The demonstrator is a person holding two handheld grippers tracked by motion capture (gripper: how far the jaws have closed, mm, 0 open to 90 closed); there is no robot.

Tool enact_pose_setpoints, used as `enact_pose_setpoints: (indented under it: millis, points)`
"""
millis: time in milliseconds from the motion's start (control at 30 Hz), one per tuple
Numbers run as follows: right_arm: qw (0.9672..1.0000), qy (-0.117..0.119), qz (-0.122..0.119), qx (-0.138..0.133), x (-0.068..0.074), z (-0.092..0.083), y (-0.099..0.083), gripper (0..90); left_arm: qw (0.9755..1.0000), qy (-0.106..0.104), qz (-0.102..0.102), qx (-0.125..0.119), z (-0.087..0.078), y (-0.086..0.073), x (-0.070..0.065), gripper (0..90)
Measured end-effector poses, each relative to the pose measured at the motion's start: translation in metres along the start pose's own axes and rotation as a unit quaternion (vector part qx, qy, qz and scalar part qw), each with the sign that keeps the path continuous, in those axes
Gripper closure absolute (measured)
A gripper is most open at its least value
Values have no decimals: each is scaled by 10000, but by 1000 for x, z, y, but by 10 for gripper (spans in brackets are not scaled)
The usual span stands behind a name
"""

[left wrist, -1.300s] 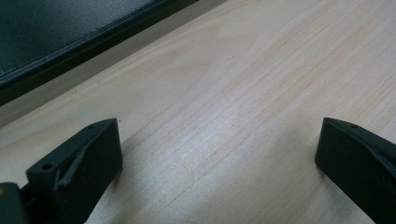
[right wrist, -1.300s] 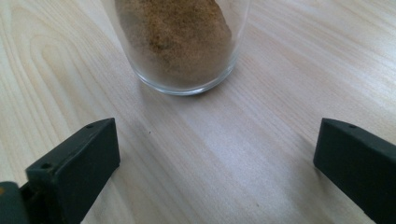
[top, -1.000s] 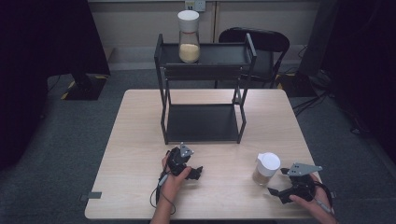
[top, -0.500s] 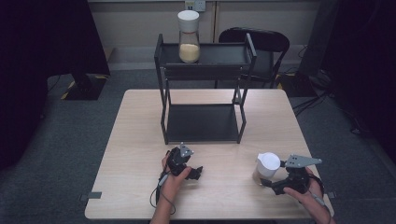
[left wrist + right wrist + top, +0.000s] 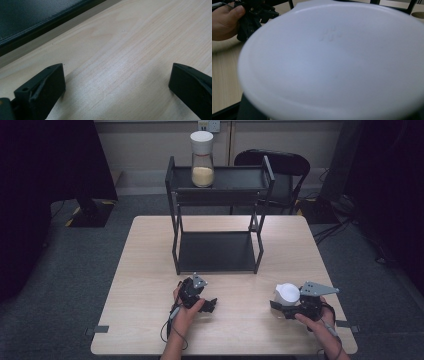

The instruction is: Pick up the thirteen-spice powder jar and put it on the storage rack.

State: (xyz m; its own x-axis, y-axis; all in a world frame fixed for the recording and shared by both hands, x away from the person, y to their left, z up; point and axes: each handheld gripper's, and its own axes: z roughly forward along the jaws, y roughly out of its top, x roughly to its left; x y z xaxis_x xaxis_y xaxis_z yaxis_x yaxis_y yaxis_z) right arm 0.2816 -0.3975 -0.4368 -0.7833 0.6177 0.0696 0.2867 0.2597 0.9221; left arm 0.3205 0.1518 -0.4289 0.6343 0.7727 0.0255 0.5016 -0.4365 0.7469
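Observation:
A white round container sits near the table's front right; its pale surface with a small embossed mark looms close in the right gripper view. My right gripper reaches it from the right. Its jaws have just been closing and now hold the container between them. My left gripper rests on the wood at the front middle, open, with bare table between its jaws. A hand and that left gripper also appear far off in the right gripper view.
A black two-tier rack stands at the middle back of the light wooden table. A glass jar with a white lid holding pale powder stands on its top shelf. A black chair is behind the table.
My right gripper slid left to the white container and closed on it. The left gripper stayed still.

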Motion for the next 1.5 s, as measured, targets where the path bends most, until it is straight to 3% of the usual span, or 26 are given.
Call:
enact_pose_setpoints:
  millis: [200,433,533,1133,1500]
  points:
    - [9996,-52,-17,-272,2,1,-12,281,10000,0,-1,0,0,0,0,0]
    - [9986,-95,140,-511,2,3,-18,297,10000,-1,-1,1,0,0,0,0]
    - [9986,-182,34,-494,7,6,-13,300,10000,0,0,1,0,0,0,0]
    - [9984,-91,-151,-541,12,42,37,302,10000,0,1,-1,0,0,0,0]
    - [9982,-8,-111,-581,8,68,71,302,10000,0,-1,-1,0,0,0,0]
